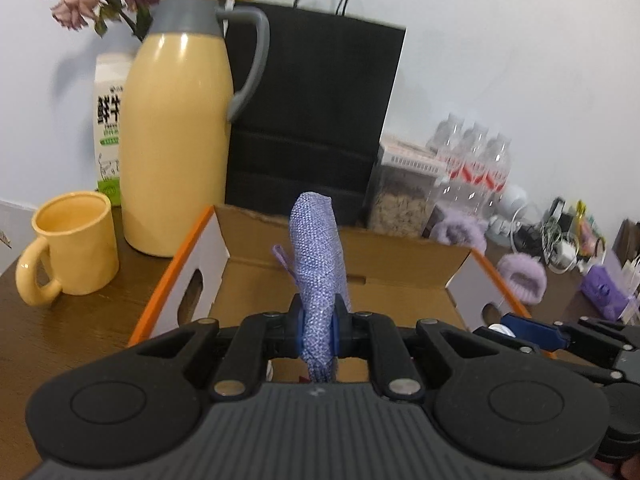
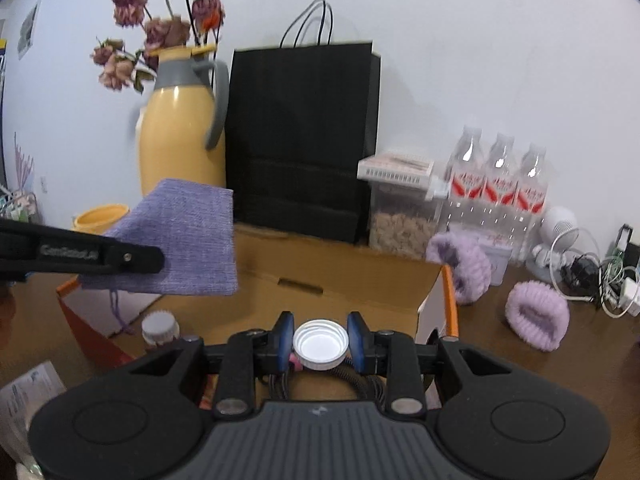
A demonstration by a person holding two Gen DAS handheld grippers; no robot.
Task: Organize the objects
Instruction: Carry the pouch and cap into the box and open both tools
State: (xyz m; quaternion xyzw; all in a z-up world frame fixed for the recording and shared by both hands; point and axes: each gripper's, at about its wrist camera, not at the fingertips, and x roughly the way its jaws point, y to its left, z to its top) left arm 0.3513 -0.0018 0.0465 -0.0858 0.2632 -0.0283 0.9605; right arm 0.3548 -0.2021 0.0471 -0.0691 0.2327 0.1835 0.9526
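My left gripper is shut on a purple woven pouch and holds it upright above the open cardboard box. The pouch also shows in the right wrist view, clamped by the left gripper's black finger. My right gripper is shut on a white bottle cap, held over the same box. In the left wrist view the right gripper's blue fingertip shows at the box's right wall. A small white-capped jar lies in the box.
A yellow thermos, a yellow mug, a milk carton and a black paper bag stand behind the box. Right of it are a cereal container, water bottles, purple fluffy scrunchies and tangled cables.
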